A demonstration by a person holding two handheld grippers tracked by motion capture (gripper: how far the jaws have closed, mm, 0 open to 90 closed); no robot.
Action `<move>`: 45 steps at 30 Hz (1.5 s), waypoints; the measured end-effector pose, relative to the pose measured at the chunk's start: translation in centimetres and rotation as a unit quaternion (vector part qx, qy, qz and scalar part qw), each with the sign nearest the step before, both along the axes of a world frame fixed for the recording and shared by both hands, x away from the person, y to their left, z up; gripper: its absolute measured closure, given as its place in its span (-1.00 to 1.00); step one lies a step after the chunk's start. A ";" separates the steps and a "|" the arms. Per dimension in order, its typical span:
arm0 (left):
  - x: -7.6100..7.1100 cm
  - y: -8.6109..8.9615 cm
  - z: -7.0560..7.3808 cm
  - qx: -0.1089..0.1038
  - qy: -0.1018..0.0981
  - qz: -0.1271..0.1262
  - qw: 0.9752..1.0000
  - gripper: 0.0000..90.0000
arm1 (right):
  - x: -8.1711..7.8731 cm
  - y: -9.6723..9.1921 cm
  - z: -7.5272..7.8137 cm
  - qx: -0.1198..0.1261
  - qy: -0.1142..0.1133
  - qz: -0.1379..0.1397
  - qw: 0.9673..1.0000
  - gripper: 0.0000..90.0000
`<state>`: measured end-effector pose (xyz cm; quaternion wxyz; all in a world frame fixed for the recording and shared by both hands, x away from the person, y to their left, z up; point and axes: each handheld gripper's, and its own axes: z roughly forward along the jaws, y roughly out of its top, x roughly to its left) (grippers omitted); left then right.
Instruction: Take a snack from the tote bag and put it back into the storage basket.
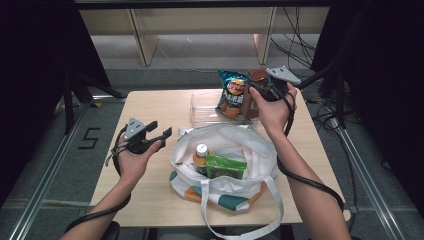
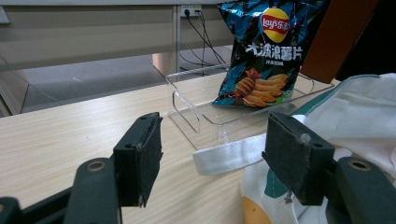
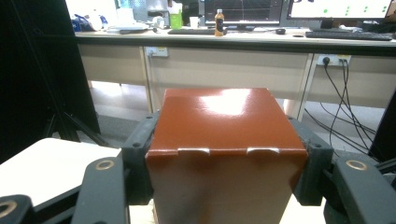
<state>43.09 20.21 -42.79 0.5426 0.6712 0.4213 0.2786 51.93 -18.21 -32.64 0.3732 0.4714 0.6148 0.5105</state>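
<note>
My right gripper point(image 1: 256, 86) is shut on a brown carton point(image 3: 219, 140), holding it by both sides above the right end of a clear plastic tray point(image 1: 200, 116). A bag of Lay's chips point(image 1: 231, 93) leans upright in that tray, just left of the carton point(image 1: 251, 100). My left gripper point(image 1: 159, 131) stands open above the table, left of a white tote bag point(image 1: 250, 150). In the left gripper view nothing lies between the pads point(image 2: 140, 158), and the chips point(image 2: 264, 53) and the tray point(image 2: 184, 114) stand beyond. The tote holds a capped bottle point(image 1: 201, 156) and a green packet point(image 1: 225, 167).
The wooden table point(image 1: 145, 195) stands on a grey floor with cables at the right. The tote's strap point(image 2: 229, 156) lies on the table by the tray. Desks with monitors and a bottle point(image 3: 218, 22) stand far behind.
</note>
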 end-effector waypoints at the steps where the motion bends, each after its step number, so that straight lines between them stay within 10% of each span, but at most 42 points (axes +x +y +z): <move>1: 0.0 0.0 0.0 0.000 0.000 0.000 1.000 -0.21 | 0.1 0.1 -0.1 0.004 0.000 -0.004 1.000 -0.13; 45: 0.0 0.0 0.0 0.000 0.000 -0.002 1.000 -0.20 | 1.5 1.3 -1.9 -0.007 0.016 -0.040 0.999 -0.13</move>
